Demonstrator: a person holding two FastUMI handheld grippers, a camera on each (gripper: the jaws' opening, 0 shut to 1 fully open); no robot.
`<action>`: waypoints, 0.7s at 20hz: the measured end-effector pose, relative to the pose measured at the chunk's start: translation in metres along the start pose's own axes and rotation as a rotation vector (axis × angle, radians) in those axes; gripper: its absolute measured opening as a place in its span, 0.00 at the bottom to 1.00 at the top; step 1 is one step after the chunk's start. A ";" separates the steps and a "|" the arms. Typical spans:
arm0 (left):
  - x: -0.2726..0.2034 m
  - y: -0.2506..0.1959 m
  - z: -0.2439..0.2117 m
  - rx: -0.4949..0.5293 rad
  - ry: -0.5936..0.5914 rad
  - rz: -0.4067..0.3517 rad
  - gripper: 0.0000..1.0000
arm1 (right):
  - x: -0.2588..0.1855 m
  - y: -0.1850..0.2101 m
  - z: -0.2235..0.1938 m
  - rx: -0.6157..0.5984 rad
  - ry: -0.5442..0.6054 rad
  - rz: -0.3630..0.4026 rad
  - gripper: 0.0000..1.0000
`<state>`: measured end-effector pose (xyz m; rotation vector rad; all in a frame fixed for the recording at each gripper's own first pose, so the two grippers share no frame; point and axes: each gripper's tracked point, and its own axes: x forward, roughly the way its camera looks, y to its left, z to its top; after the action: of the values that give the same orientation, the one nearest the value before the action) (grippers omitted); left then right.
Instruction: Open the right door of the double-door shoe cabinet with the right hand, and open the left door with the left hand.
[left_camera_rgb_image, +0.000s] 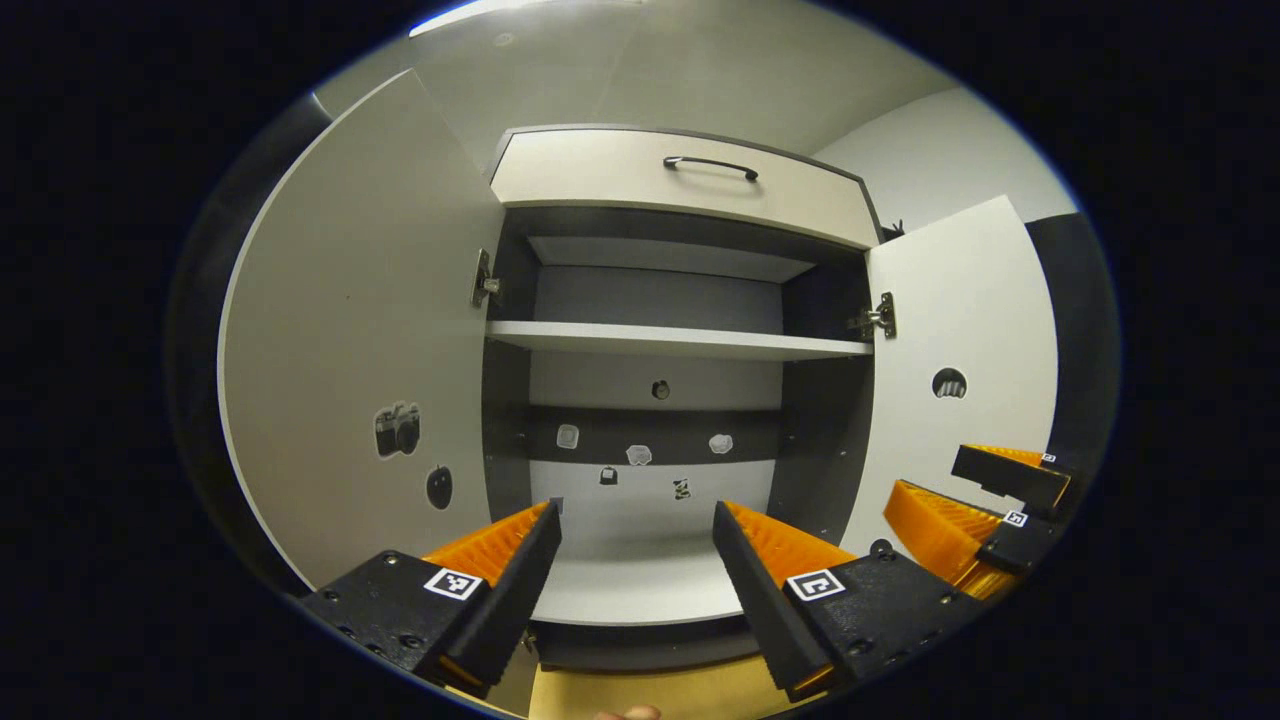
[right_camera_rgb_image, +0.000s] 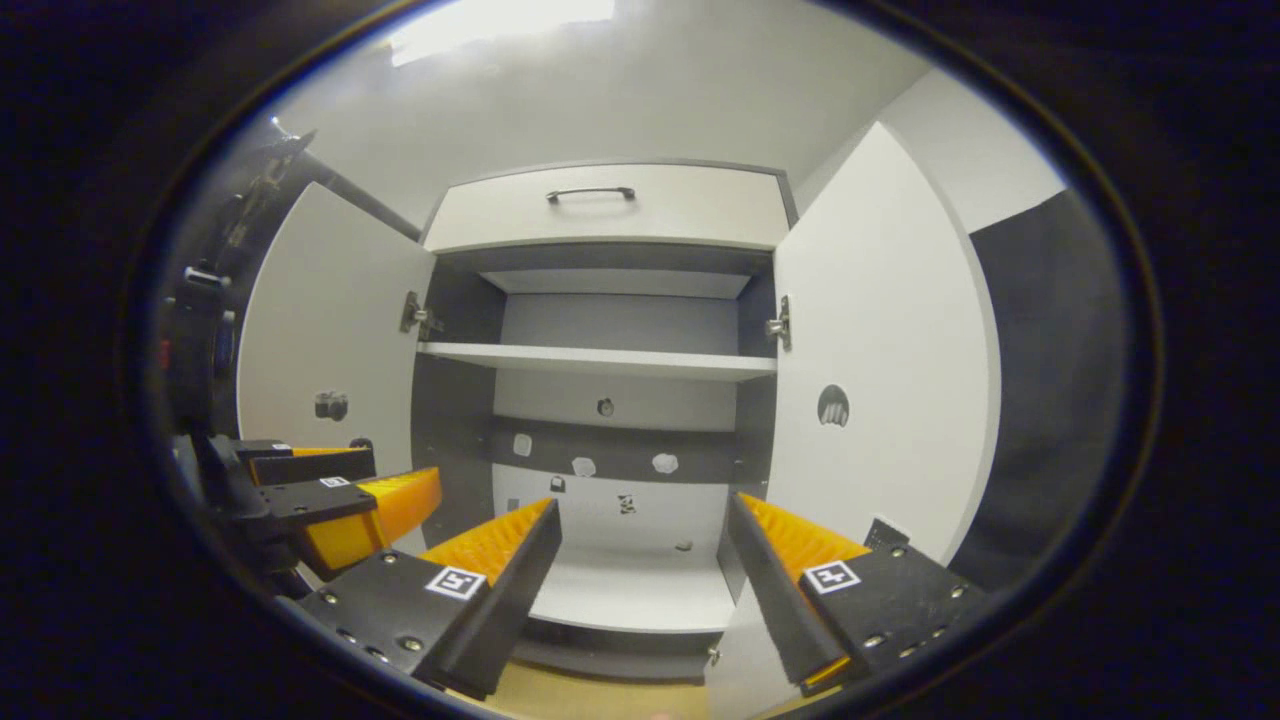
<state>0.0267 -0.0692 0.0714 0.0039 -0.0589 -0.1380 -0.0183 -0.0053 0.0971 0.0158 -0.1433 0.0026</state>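
White doors, dark grey cabinet interior, black drawer handle, orange-black hand-held gripper.

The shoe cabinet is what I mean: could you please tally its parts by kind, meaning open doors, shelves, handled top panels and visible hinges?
Open doors: 2, the left door and the right door
Shelf: 1
Top panel with handle: 1
Hinges: 2, left hinge and right hinge
Total: 6

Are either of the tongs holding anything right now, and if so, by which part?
Nothing is held. The left tongs and right tongs are both open, with only empty gap between their fingers; both cabinet doors stand open.
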 end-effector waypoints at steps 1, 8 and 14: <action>0.000 -0.002 0.001 -0.009 -0.003 -0.006 0.95 | 0.000 0.002 0.000 0.002 0.003 0.004 1.00; -0.003 0.008 0.003 0.005 -0.006 0.018 0.95 | 0.004 0.002 -0.006 0.013 0.023 0.014 1.00; -0.003 0.014 0.004 0.000 -0.004 0.026 0.95 | 0.006 -0.001 -0.009 0.016 0.028 0.015 0.97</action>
<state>0.0257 -0.0546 0.0756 0.0031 -0.0626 -0.1121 -0.0109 -0.0060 0.0886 0.0306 -0.1151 0.0191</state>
